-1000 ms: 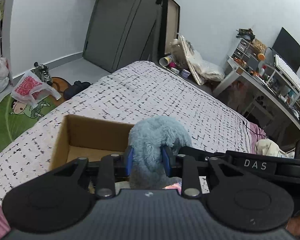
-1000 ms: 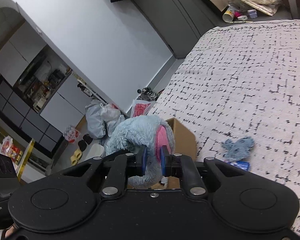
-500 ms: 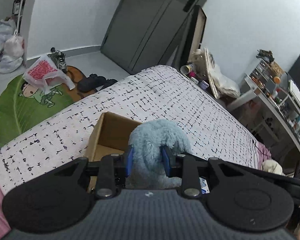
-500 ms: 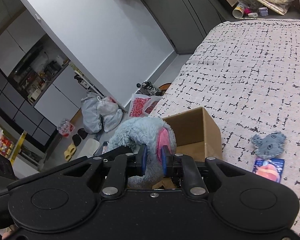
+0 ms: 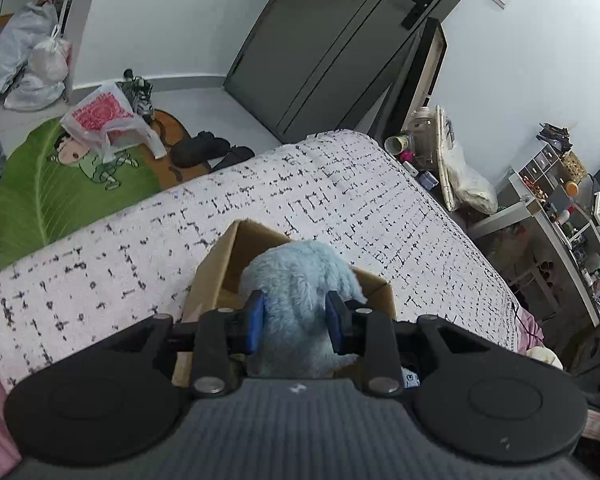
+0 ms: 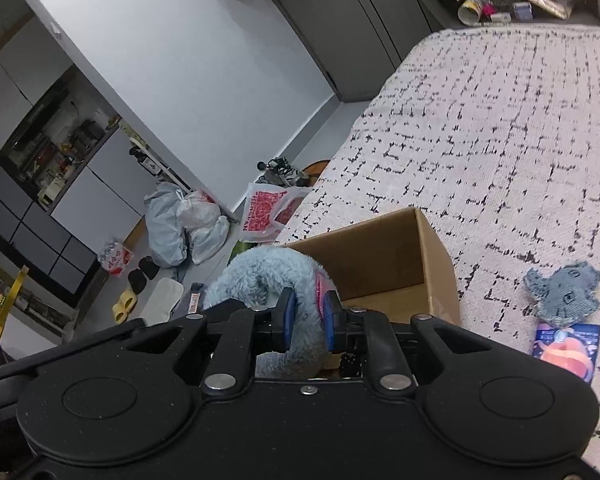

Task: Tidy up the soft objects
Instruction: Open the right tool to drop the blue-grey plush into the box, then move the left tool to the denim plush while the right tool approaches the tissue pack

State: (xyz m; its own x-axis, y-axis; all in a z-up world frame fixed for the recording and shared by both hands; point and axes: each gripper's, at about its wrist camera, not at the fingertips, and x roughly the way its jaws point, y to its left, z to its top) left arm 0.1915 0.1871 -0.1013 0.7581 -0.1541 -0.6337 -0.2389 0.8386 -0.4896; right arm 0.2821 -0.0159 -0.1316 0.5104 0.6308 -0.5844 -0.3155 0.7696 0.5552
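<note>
A fluffy light-blue plush toy (image 5: 296,280) with a pink inner ear (image 6: 322,286) is held by both grippers above an open cardboard box (image 5: 236,264) on the bed. My left gripper (image 5: 295,322) is shut on the plush's body. My right gripper (image 6: 305,320) is shut on its ear part (image 6: 268,276). The box also shows in the right wrist view (image 6: 388,252), under and behind the plush. What lies inside the box is mostly hidden.
The bed has a white cover with black dashes (image 5: 340,196). A small denim soft toy (image 6: 564,292) and a blue card package (image 6: 566,352) lie on it right of the box. Bags (image 5: 100,120), shoes and a green rug (image 5: 40,196) are on the floor beyond the bed edge.
Both grippers have carried the plush further over the box; the box now sits directly beneath it and appears closer and more central in both views.
</note>
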